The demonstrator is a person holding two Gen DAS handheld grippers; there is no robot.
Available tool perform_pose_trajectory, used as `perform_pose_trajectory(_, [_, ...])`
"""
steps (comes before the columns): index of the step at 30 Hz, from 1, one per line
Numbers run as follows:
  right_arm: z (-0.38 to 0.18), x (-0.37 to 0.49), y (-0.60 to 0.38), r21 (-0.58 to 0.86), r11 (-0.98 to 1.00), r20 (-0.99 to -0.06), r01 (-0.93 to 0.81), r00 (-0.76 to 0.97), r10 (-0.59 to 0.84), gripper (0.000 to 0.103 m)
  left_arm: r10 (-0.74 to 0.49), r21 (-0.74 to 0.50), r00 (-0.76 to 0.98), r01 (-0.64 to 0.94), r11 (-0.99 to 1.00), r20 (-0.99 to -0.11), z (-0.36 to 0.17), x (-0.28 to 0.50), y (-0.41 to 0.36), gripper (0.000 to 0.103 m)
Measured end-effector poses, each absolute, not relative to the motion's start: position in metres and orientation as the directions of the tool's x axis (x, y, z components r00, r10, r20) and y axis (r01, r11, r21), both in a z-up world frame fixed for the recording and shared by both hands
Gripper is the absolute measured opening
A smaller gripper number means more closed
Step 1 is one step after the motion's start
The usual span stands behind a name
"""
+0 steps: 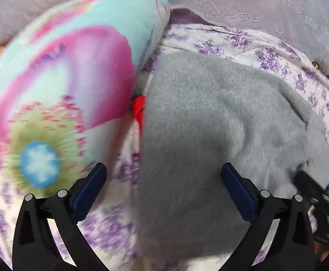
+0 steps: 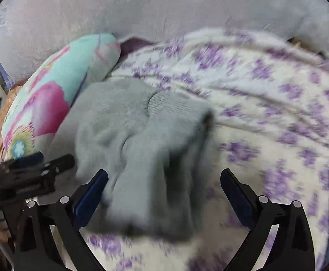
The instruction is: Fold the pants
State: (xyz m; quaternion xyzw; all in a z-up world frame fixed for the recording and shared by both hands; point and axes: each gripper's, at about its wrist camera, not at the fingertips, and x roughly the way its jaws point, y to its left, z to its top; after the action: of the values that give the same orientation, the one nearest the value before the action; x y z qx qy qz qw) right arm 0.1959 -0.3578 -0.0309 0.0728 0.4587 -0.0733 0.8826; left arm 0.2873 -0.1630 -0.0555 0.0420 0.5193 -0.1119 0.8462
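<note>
We found the left gripper with its jaws spread wide and nothing between the blue pads; it hung over the near part of the grey fleece pants, which filled the space below and ahead of it. Our right gripper also had its jaws wide apart, and a folded lobe of the pants lay in the gap between the fingers, close against the left pad, though neither pad pressed on it; we could not tell whether the cloth touched that pad. The ribbed cuff sat on top of the bundle, toward the far side. The pants lay bunched on a white bedsheet with purple flowers, which spread out to the right. To the left of the pants, just beside them, leaned a pillow printed with pink and turquoise flowers, and a small red thing showed in the gap between the two. Behind everything rose a pale lilac backrest. Both views were blurred
</note>
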Motion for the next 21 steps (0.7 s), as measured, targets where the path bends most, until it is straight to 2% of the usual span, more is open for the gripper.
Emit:
perform_pose_trajectory(6, [0.001, 0.116, -0.331, -0.067, 0.974, -0.759, 0.218, 0.623, -0.191, 0.1, -0.11, 0.056, 0.55, 0.278, 0.959, -0.828, -0.014, 0.222, -0.158, 0.098])
perform_pose_trajectory(11, [0.015, 0.066, -0.314, -0.129, 0.966, -0.742, 0.223, 0.625, -0.243, 0.1, -0.119, 0.041, 0.573, 0.259, 0.965, -0.811, 0.002, 0.155, -0.136, 0.098])
perform_pose_trajectory(16, [0.014, 0.032, -0.297, -0.196, 0.961, -0.76, 0.194, 0.59, -0.274, 0.1, -0.113, 0.009, 0.512, 0.23, 0.973, -0.851, -0.005, 0.112, -0.113, 0.098])
perform_pose_trajectory(21, [0.021, 0.004, -0.284, -0.143, 0.972, -0.764, 0.187, 0.603, -0.229, 0.1, -0.105, 0.057, 0.532, 0.279, 0.959, -0.84, -0.004, 0.076, -0.111, 0.098])
